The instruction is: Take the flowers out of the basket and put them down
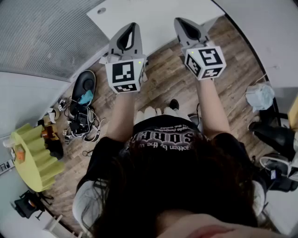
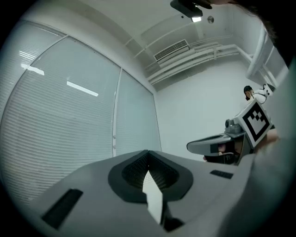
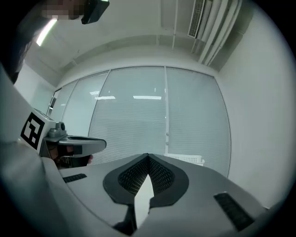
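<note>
The left gripper (image 1: pixel 132 28) and the right gripper (image 1: pixel 182 23) are each pressed together with nothing between the jaws, raised side by side above the wooden floor (image 1: pixel 233 69) near a white surface (image 1: pixel 153 11). Neither flowers nor basket show in any view, so the whole task appears still to do.

An office-like lab: window blinds (image 3: pixel 138 115), ceiling vent (image 2: pixel 171 50), tangled cables (image 1: pixel 81 123).

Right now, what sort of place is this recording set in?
Most likely an office or lab room: tall glazed walls with slatted blinds, a ceiling air vent, and a wood-plank floor with a tangle of cables lying on it.
</note>
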The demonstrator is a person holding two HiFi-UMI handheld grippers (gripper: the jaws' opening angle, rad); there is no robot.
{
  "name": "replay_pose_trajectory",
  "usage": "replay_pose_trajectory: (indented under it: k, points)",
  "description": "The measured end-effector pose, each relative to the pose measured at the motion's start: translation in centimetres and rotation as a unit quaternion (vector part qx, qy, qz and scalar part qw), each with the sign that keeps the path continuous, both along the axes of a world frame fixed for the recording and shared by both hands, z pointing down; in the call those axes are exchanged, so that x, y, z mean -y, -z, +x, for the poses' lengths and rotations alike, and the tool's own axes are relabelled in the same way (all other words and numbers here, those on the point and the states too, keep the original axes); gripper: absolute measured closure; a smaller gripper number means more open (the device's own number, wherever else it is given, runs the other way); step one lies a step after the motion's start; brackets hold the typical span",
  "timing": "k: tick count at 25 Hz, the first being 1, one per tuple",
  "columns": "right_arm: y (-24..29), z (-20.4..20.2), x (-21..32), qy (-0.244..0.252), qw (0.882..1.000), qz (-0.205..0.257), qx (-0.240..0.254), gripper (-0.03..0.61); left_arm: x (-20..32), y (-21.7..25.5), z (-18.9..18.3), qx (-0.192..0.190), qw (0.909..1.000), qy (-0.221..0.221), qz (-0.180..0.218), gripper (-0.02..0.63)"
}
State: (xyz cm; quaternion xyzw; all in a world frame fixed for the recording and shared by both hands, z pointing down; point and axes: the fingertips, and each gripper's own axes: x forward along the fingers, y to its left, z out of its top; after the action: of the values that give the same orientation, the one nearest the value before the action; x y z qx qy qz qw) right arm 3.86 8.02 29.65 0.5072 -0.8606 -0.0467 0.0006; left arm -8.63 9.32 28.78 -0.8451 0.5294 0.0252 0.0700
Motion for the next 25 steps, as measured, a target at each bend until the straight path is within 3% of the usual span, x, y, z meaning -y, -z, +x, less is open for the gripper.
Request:
replay_pose_trajectory:
  k: [16,25]
  points:
    - [-0.6,1.2,-0.2,-0.012,1.000,-0.010,0.019,0.551,-0.4,-0.6,-0.2,0.002,0.9999,-0.008,-0.007,0.611]
    - [-1.3,2.4,3.4,0.006,1.000,-0.020,0.011,0.551,2.6,-1.4,0.5,0.008,0.9999,0.005,-0.014,0.611]
